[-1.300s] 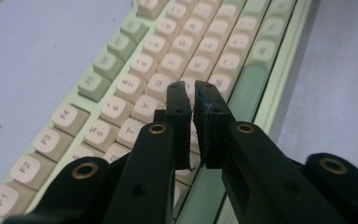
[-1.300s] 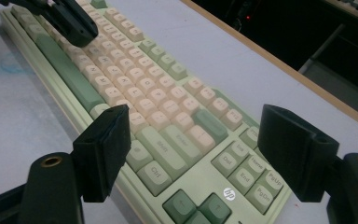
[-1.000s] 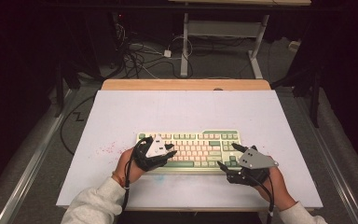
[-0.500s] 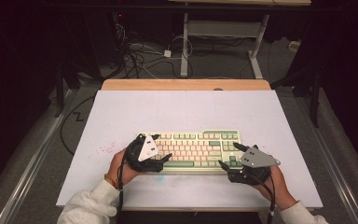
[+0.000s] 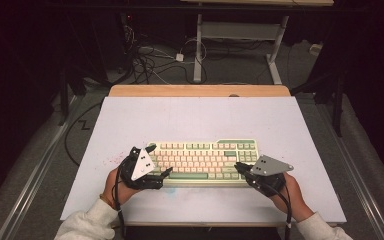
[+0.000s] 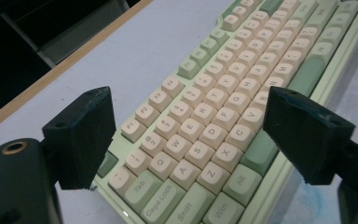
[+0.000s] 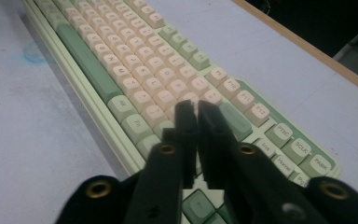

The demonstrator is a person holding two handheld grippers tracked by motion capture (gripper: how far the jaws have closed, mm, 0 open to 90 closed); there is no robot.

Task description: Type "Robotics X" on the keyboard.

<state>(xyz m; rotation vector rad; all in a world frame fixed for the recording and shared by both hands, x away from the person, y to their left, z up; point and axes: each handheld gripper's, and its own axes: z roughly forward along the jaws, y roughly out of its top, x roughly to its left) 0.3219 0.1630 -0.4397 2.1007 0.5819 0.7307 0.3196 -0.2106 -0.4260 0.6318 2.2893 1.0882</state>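
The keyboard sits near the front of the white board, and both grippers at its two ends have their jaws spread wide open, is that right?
Not quite. Only the left gripper is wide open; its jaws have just been opening, over the left end of the keyboard with nothing gripped. The right gripper is shut, jaws together over the keys, as the right gripper view shows. The keyboard does sit near the front of the white board.
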